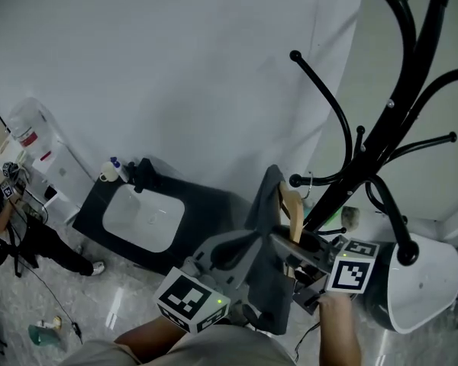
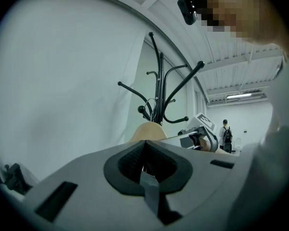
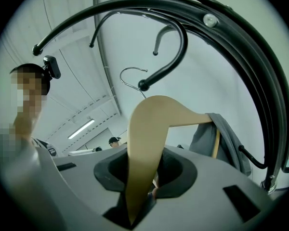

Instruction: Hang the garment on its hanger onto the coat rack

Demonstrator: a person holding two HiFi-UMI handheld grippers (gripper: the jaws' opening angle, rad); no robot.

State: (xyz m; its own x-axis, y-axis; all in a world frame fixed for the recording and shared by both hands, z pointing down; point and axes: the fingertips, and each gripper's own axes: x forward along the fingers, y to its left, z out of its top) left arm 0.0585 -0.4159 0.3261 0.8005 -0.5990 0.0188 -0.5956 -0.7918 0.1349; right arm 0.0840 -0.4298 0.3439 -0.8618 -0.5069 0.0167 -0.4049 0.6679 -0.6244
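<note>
A wooden hanger (image 1: 292,208) carries a grey garment (image 1: 266,204) close to the black coat rack (image 1: 382,128). My right gripper (image 1: 281,242) is shut on one wooden arm of the hanger (image 3: 149,129), and the garment (image 3: 214,138) drapes over the other arm. The metal hook (image 3: 130,73) stands free beside the knobbed tip of a curved rack arm (image 3: 178,47), not resting on it. My left gripper (image 2: 145,170) is shut on a thin fold of the grey garment (image 2: 148,186), with the hanger's top (image 2: 147,130) just beyond and the rack (image 2: 158,95) behind.
Several curved rack arms spread above and to the right. A dark mat with a white basin (image 1: 141,216) lies on the floor at left, near a water dispenser (image 1: 30,139). A white rounded shell (image 1: 424,280) sits by the rack's foot. A person (image 1: 15,239) is at far left.
</note>
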